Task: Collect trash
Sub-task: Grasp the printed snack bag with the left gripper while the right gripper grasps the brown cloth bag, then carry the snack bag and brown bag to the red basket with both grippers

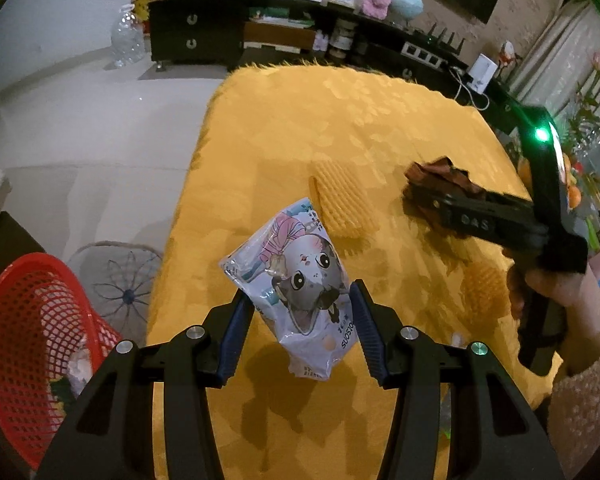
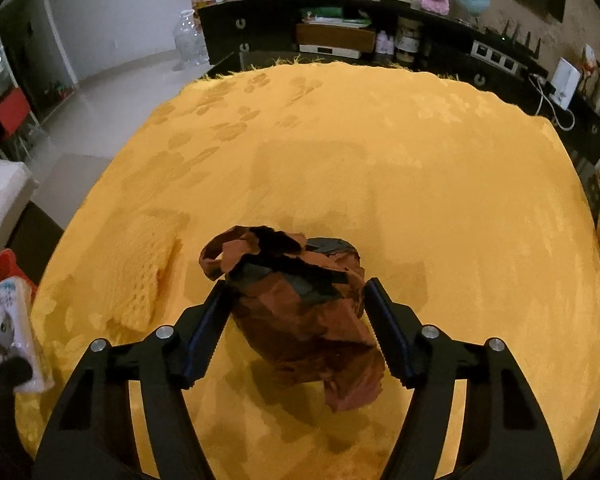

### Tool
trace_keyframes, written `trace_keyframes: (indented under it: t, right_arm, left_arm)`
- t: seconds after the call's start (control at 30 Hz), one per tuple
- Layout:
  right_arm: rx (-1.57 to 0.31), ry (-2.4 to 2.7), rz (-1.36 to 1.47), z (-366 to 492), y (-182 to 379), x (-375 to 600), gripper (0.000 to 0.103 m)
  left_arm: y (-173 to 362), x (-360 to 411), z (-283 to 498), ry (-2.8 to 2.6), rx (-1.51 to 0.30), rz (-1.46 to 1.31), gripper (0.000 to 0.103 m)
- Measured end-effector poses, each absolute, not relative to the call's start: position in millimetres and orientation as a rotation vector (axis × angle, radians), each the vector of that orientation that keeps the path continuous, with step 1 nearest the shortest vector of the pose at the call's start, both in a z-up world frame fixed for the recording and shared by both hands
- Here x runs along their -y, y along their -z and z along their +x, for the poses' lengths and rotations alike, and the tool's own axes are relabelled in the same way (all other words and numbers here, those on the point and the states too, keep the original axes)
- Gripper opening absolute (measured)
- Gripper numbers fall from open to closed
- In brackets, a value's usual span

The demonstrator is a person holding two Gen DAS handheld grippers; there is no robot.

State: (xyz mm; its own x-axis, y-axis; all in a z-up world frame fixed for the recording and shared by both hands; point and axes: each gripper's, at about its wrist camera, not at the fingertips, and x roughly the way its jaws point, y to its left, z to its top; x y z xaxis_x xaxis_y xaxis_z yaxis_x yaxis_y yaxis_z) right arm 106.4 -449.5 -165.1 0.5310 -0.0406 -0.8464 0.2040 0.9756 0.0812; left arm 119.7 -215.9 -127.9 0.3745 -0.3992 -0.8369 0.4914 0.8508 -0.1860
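My left gripper [image 1: 300, 294] is shut on a glossy snack wrapper [image 1: 296, 276] printed with a grey cartoon cat, holding it clear above the yellow-clothed table [image 1: 340, 120]. The same wrapper [image 2: 10, 320] shows at the left edge of the right wrist view. A crumpled brown paper bag [image 2: 300, 312] sits between the fingers of my right gripper [image 2: 296, 284], and both blue pads touch its sides. In the left wrist view the bag [image 1: 440, 174] lies toward the table's right side with the right gripper [image 1: 424, 198] over it, a hand holding its handle.
A red mesh basket [image 1: 24, 328] stands on the floor left of the table, with some trash inside. A yellow foam fruit net [image 1: 340, 204] lies mid-table; a second one [image 1: 484, 288] lies near the hand. A dark sideboard [image 1: 196, 36] with ornaments runs behind.
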Motion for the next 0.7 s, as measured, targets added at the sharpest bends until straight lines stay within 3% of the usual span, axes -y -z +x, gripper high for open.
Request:
trace_keyframes:
  t: [0.7]
  right_arm:
    - [-0.866, 0.185, 0.242, 0, 80, 408, 0.066]
  left_arm:
    - [65, 156, 81, 0.519, -0.89, 0.096, 0.048]
